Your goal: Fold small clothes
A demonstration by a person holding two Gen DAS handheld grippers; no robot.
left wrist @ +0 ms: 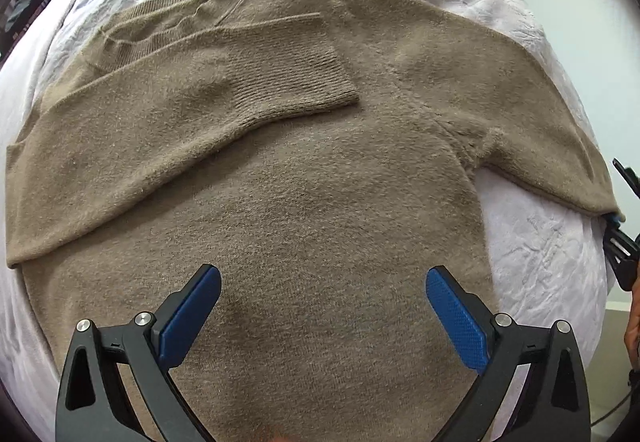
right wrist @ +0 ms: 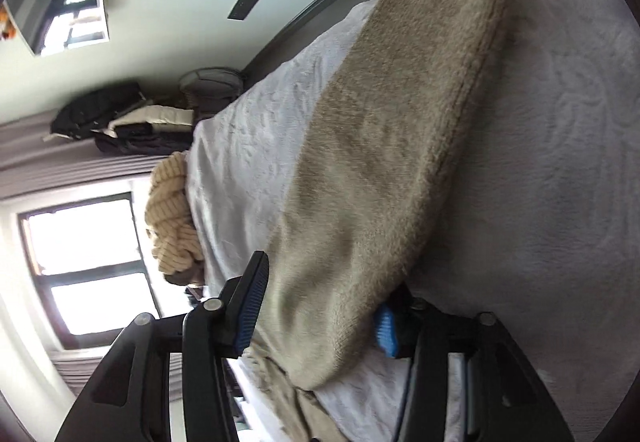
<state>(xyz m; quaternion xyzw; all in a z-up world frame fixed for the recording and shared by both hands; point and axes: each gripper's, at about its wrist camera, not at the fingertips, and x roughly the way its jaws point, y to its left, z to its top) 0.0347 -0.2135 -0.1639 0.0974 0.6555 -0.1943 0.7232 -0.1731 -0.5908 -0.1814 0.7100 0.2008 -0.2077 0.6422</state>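
My right hand-held gripper (right wrist: pixel 316 306) is only partly legible: the far finger is buried under the sweater's sleeve (right wrist: pixel 372 170), with only a sliver of blue pad (right wrist: pixel 386 330) showing, and I cannot tell whether the pads actually press the cloth, though the sleeve end lies between the fingers. In my left wrist view this same gripper is cut off at the right edge, seen only as dark fragments beside the sleeve tip. The sweater's hem falls below the frame there. My left hand-held gripper (left wrist: pixel 323 316) stands with its fingers wide apart, clamped on nothing, directly over the lower body of the tan sweater (left wrist: pixel 320 202). The sweater lies flat on the pale, wrinkled bedspread (left wrist: pixel 548 254), neckline away from me. One sleeve is folded across the chest, its ribbed cuff (left wrist: pixel 316 82) lying near the middle; the other sleeve stretches outward to the right. The knit is fuzzy and uniformly tan, with ribbing at collar and cuff. A striped garment (right wrist: pixel 172 218) is bunched at the bed's far edge, blurred.
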